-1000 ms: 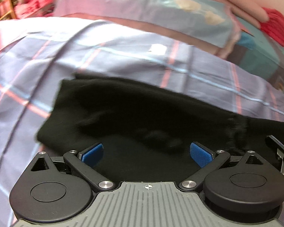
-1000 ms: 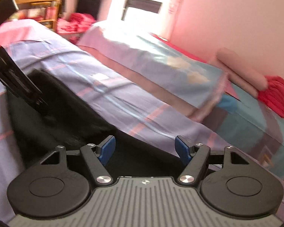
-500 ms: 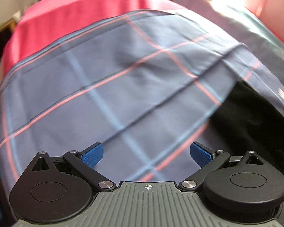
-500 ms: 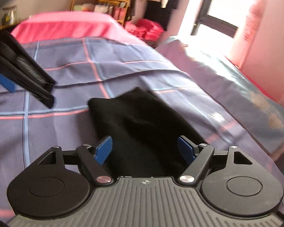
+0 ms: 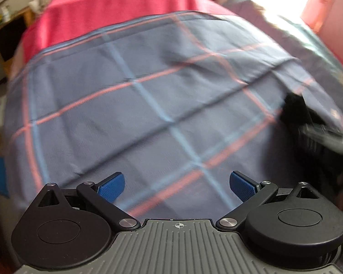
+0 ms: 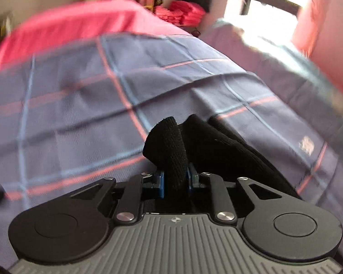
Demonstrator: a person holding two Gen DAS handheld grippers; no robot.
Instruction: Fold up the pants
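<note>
1. A plaid sheet (image 5: 148, 105) spreads ahead of my fingers, a red cover (image 6: 64, 22) beyond.
2. My left gripper (image 5: 177, 186) gapes wide, empty.
3. My right gripper (image 6: 175, 180) is closing on the black pants (image 6: 169, 146).

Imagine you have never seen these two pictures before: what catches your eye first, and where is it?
First, the black pants, a fold of them bunched between the blue pads of the closing right gripper at the bottom centre. Next, the checked purple-blue bedsheet filling both views, with a red cover beyond it. The left gripper gapes empty above the sheet.
</note>
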